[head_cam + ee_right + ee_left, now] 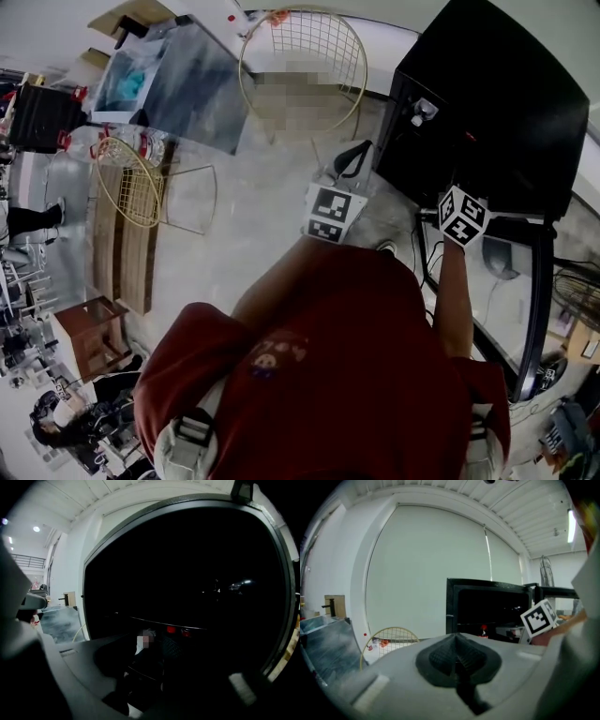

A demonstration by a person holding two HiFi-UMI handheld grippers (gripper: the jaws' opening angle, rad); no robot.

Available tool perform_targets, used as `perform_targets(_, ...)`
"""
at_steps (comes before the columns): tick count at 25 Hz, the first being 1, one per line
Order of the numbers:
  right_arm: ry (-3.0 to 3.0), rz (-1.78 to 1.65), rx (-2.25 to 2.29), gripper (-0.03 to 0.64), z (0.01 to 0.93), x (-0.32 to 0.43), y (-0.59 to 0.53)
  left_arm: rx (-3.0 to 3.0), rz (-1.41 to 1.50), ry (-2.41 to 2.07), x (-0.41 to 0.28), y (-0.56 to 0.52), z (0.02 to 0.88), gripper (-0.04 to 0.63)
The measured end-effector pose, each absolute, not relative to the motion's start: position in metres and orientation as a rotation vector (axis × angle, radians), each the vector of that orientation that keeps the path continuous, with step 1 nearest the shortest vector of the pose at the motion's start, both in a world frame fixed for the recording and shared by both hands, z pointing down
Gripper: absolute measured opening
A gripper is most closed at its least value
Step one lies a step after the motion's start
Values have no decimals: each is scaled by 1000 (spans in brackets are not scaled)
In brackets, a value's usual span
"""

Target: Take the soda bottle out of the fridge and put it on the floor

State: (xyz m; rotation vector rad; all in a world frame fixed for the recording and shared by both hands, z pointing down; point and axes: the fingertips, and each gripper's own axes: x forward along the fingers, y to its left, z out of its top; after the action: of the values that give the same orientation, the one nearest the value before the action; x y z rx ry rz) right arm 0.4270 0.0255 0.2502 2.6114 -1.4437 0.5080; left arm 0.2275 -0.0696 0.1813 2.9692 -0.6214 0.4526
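Observation:
The black fridge [487, 103] stands open at the upper right of the head view. Its inside is dark in the right gripper view, where two red caps [171, 630] show on a shelf. One red-capped bottle [483, 630] also shows in the left gripper view. My right gripper [151, 649] reaches into the fridge with its jaws apart. A dark thing with a pale label [142, 642] lies between them, and I cannot tell whether it is touched. Only the right gripper's marker cube [462, 216] shows from above. My left gripper [457, 657] is shut and empty, in front of the fridge.
The fridge door [536, 309] hangs open at the right. Two round gold wire frames [300, 66] [131, 183] stand on the pale floor to the left, with a grey counter [178, 80] behind and a wooden stool [89, 333] at lower left.

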Motion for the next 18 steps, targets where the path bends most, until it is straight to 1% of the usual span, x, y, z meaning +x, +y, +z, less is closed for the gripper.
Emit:
perform_targets(6,-1425,509,2599,185,265,444,12,2956,461,-643,225,-70,184,0)
perform_targets(11,-1397,500,2617,235,278,455,5,2947,475,-638,221,-64,187,0)
perform_targets(18,-1364,501,2635,281,295,476,-5,2940,502,-673,215,-60,191,0)
